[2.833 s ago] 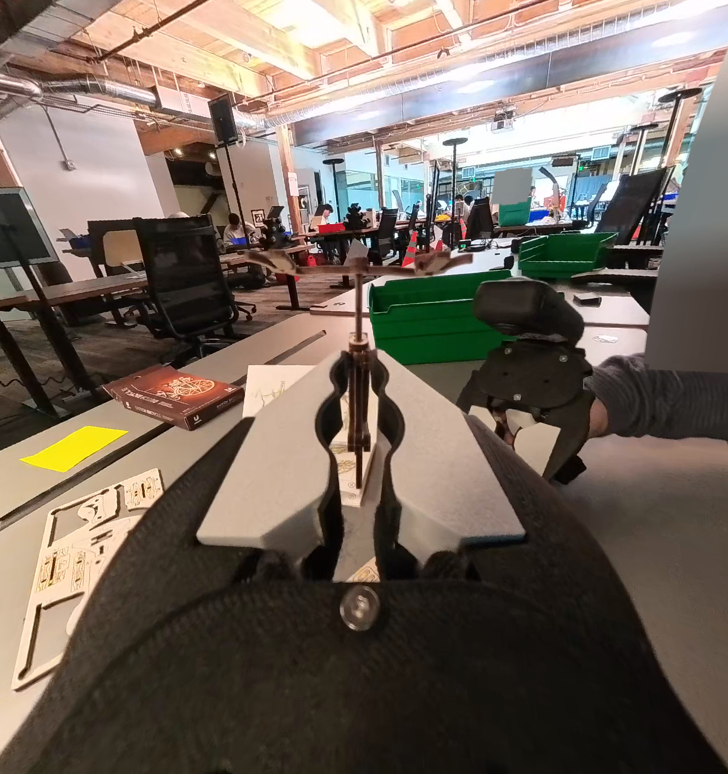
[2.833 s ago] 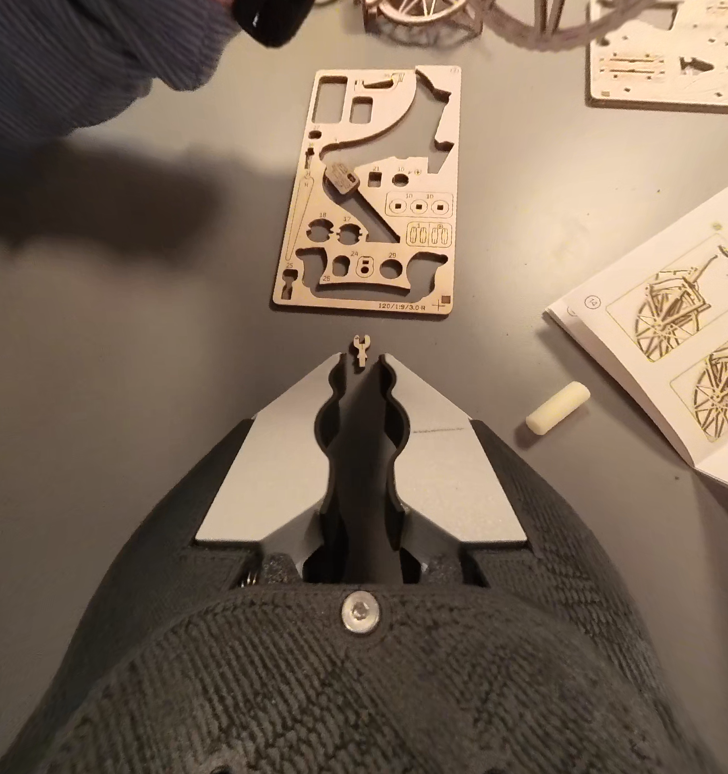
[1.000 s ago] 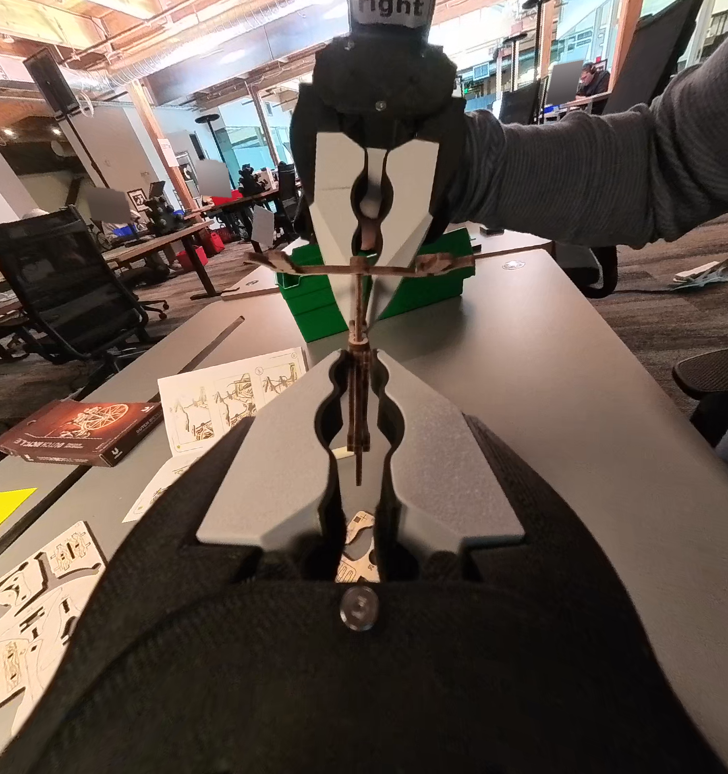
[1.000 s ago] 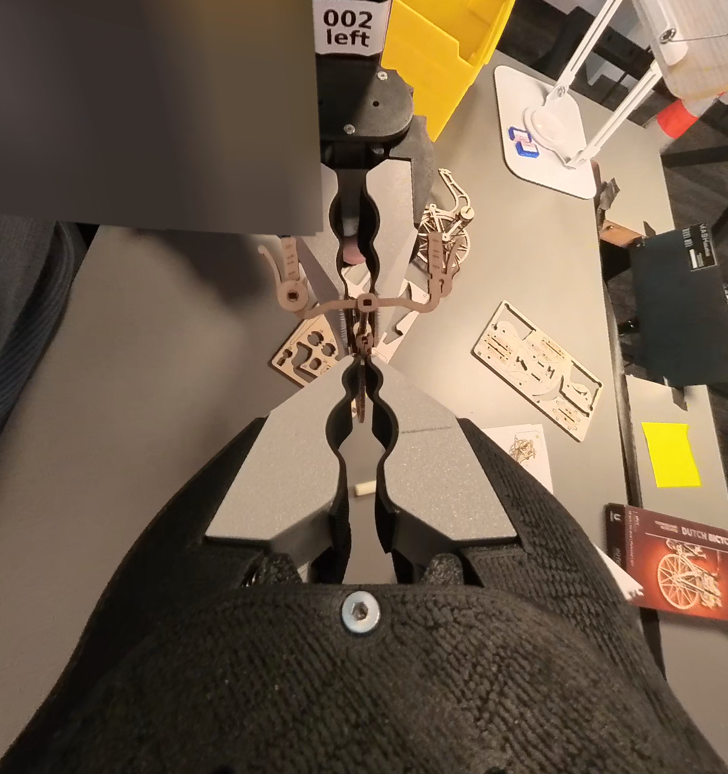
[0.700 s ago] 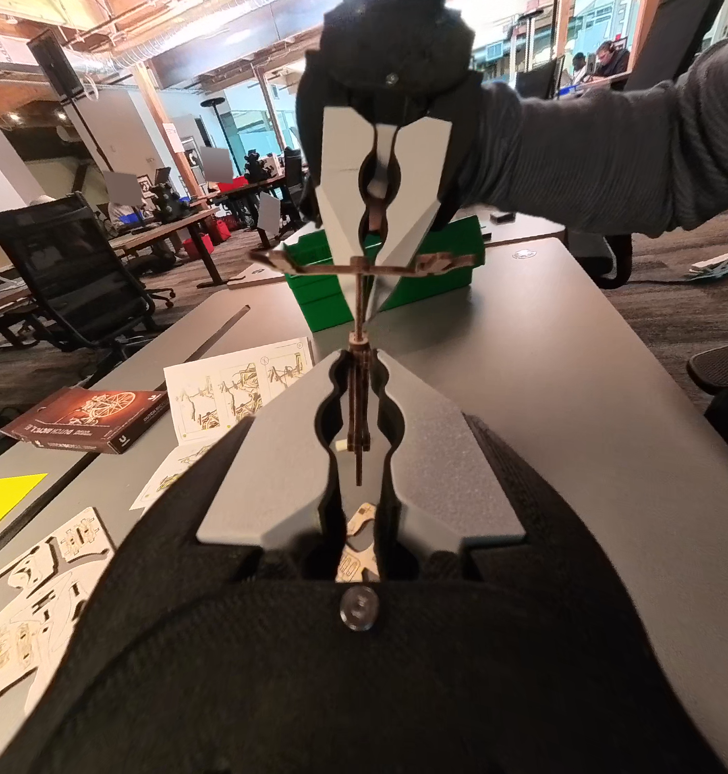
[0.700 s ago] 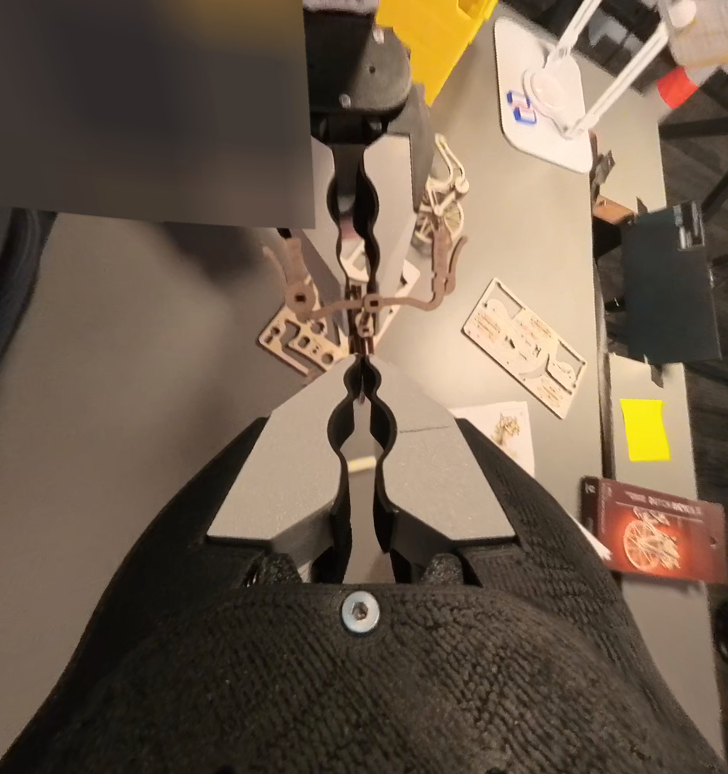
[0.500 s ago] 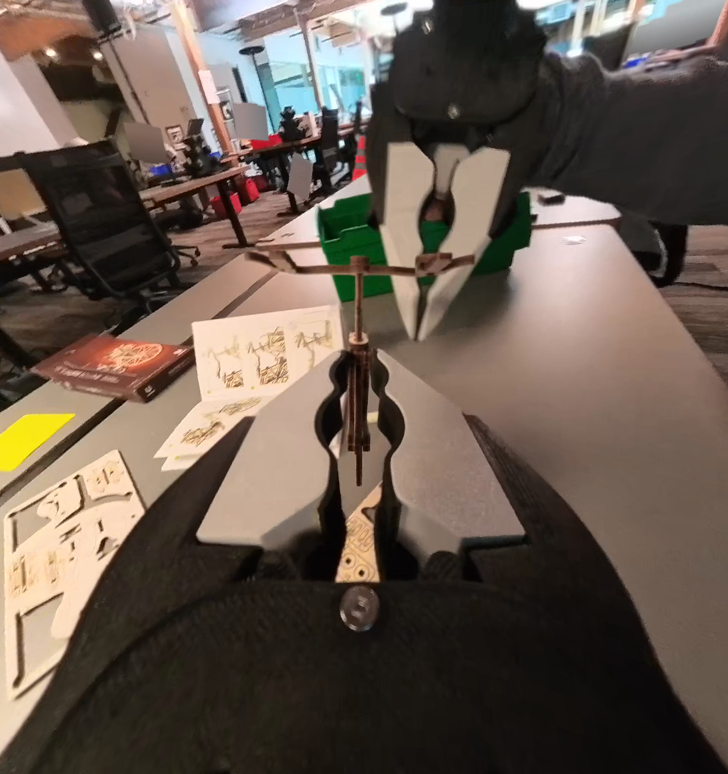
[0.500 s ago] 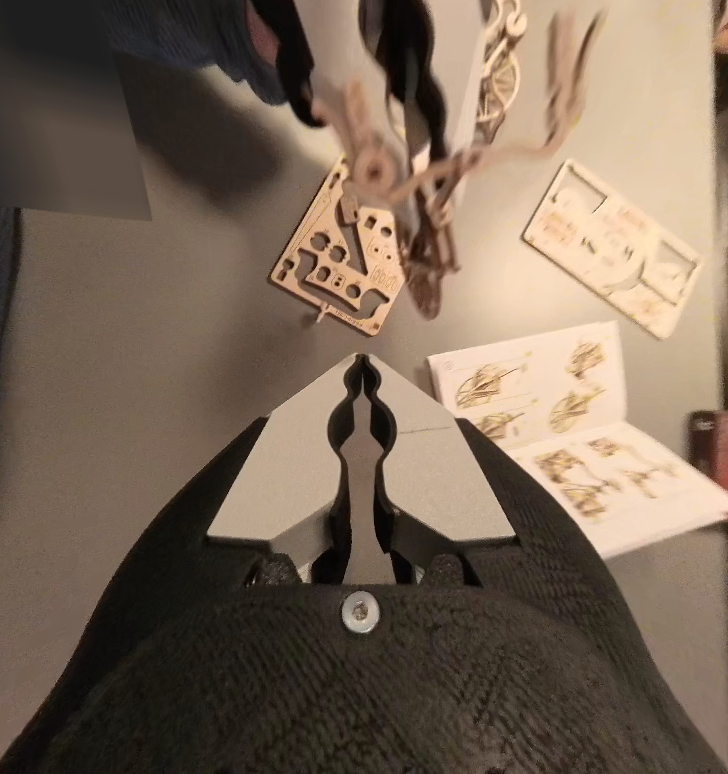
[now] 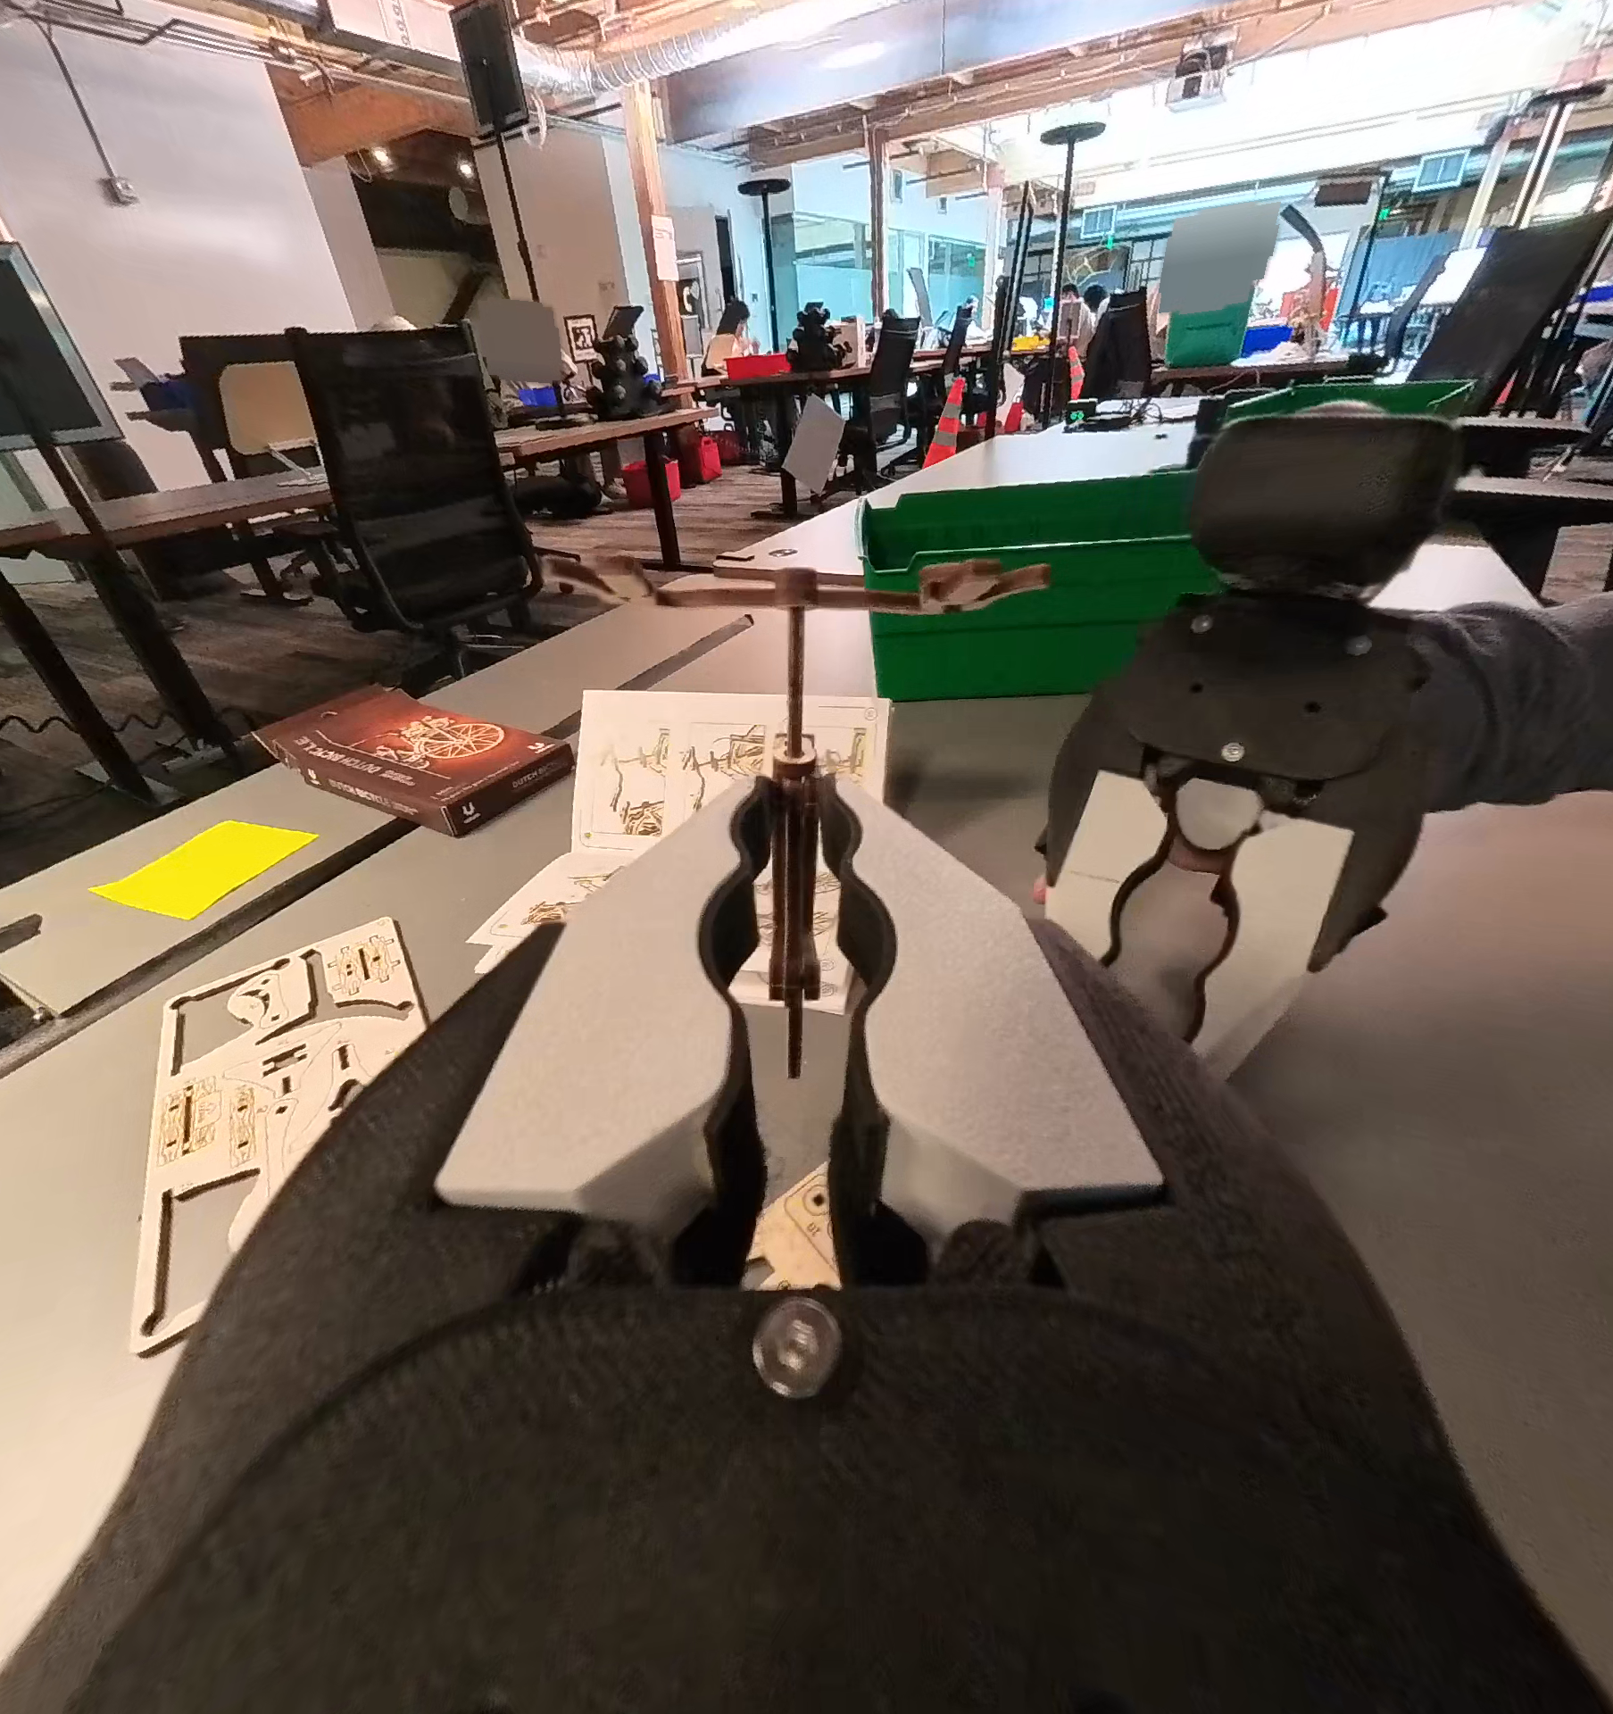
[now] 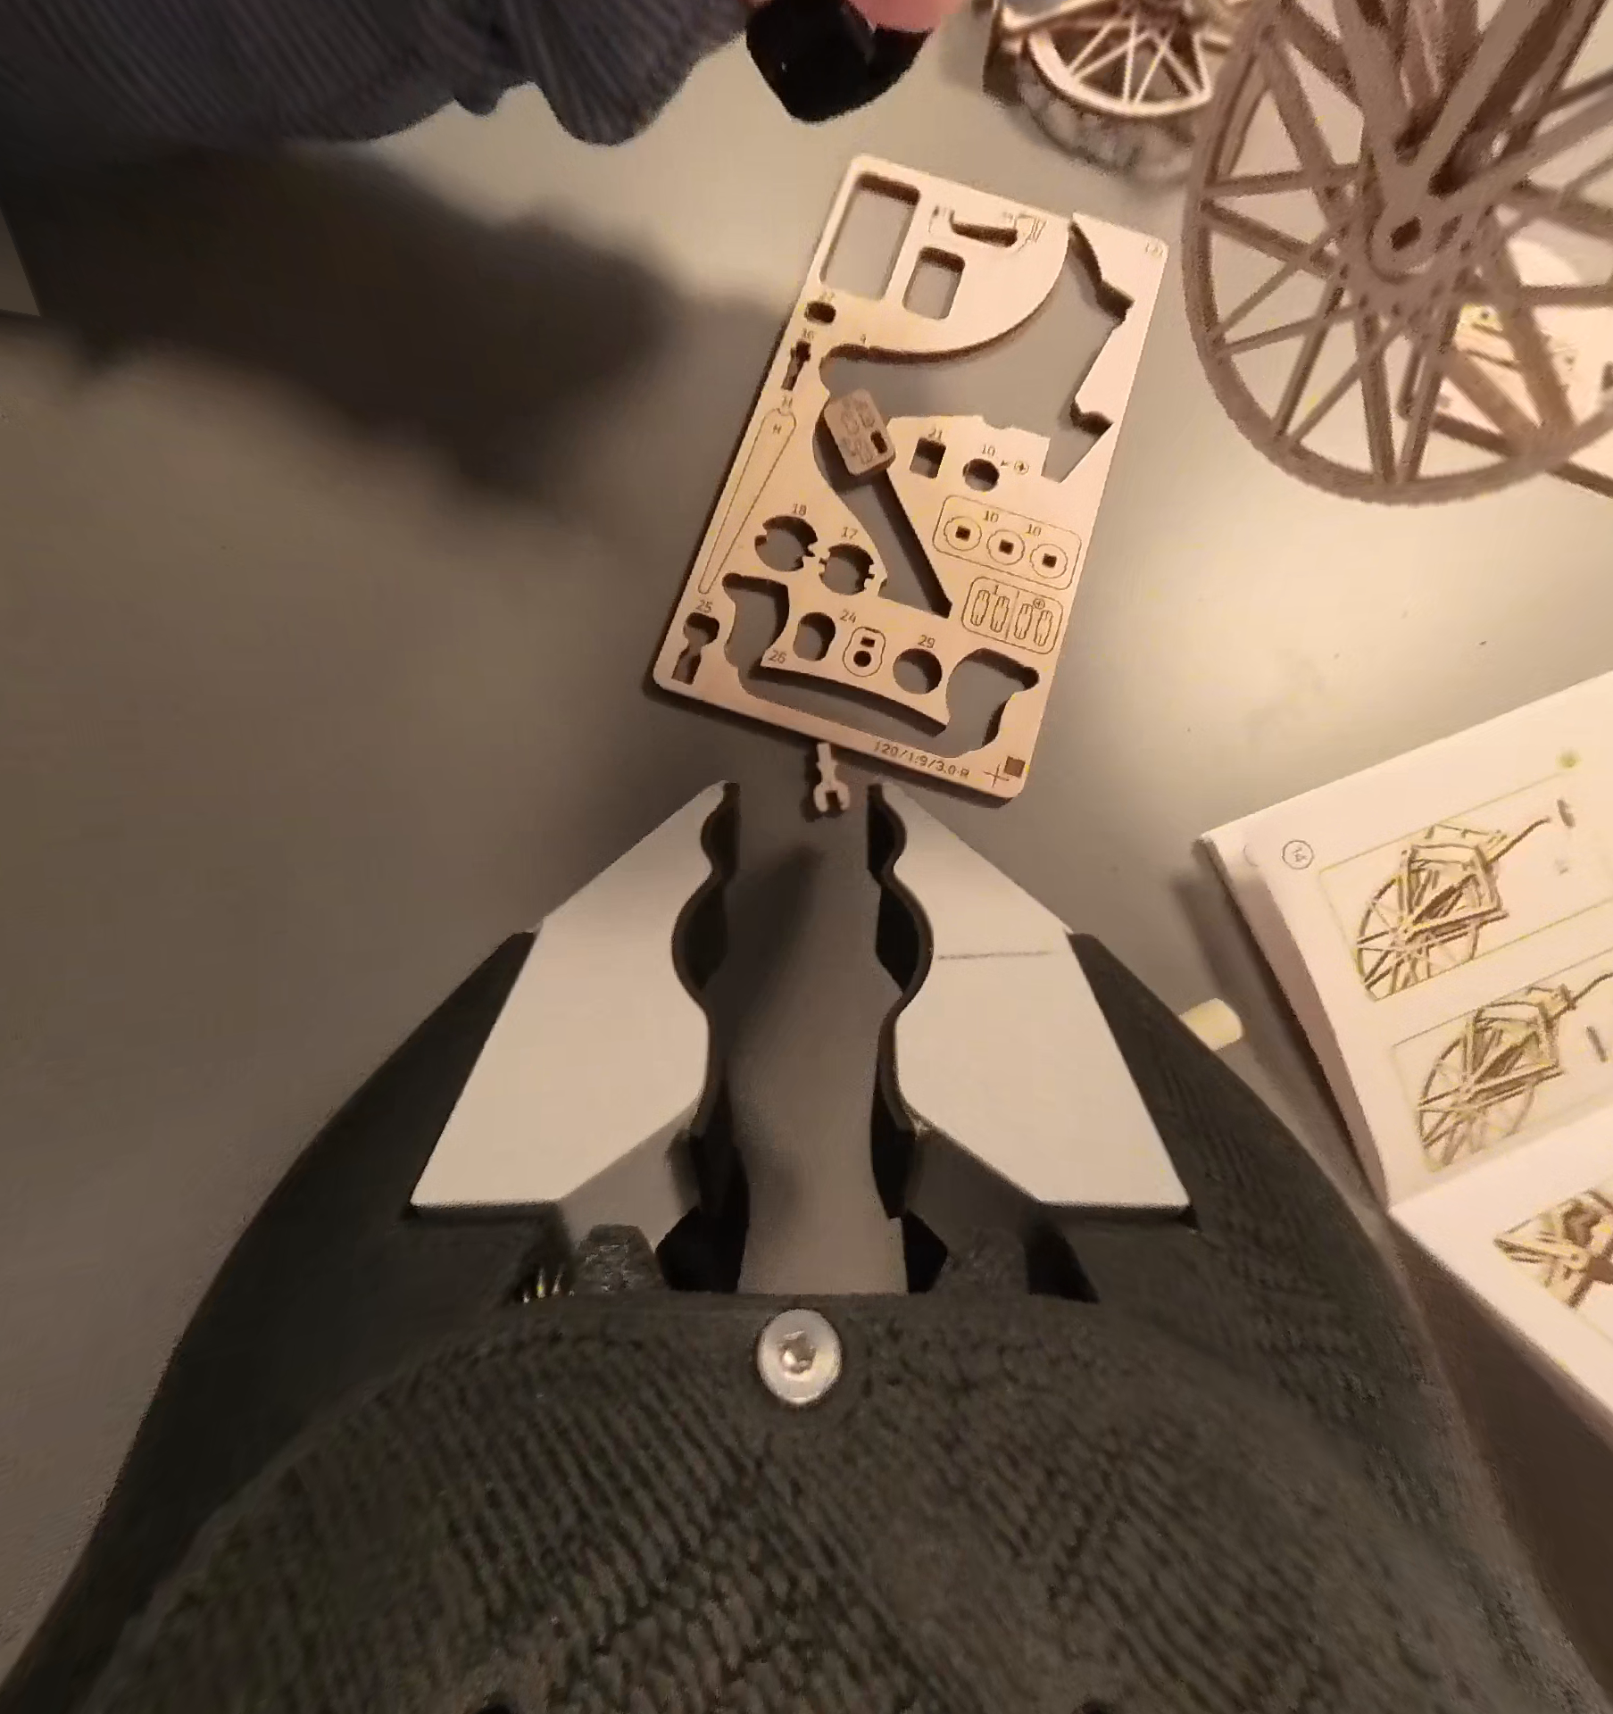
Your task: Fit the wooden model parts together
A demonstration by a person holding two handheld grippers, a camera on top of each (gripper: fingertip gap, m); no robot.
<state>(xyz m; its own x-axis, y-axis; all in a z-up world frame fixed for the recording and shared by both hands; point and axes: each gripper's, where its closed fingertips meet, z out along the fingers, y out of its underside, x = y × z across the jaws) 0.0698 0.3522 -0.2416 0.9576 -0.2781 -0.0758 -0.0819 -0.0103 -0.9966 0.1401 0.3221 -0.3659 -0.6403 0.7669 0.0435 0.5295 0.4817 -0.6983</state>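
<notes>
My left gripper (image 9: 793,798) is shut on the stem of a dark wooden handlebar part (image 9: 798,589), held upright above the table. My right gripper (image 10: 800,802) is open and points down at the grey table; it also shows in the left wrist view (image 9: 1164,927). A tiny wooden piece (image 10: 824,784) lies on the table between its fingertips, at the near edge of a punched wooden sheet (image 10: 914,464). A small loose wooden block (image 10: 858,436) rests on that sheet. A spoked wooden wheel (image 10: 1396,241) shows large at the top right.
An instruction booklet (image 10: 1479,974) and a small white stick (image 10: 1210,1043) lie to the right. A sleeve (image 10: 274,65) is at the top left. In the left wrist view are a green bin (image 9: 1016,603), a brown box (image 9: 413,756), a yellow note (image 9: 204,858) and another wooden sheet (image 9: 255,1067). My right gripper's tips are some 10 cm from the small loose wooden block (image 10: 858,436).
My right gripper has left the handlebar part, dropped to the table and opened around the tiny wooden piece. My left gripper still holds the handlebar part.
</notes>
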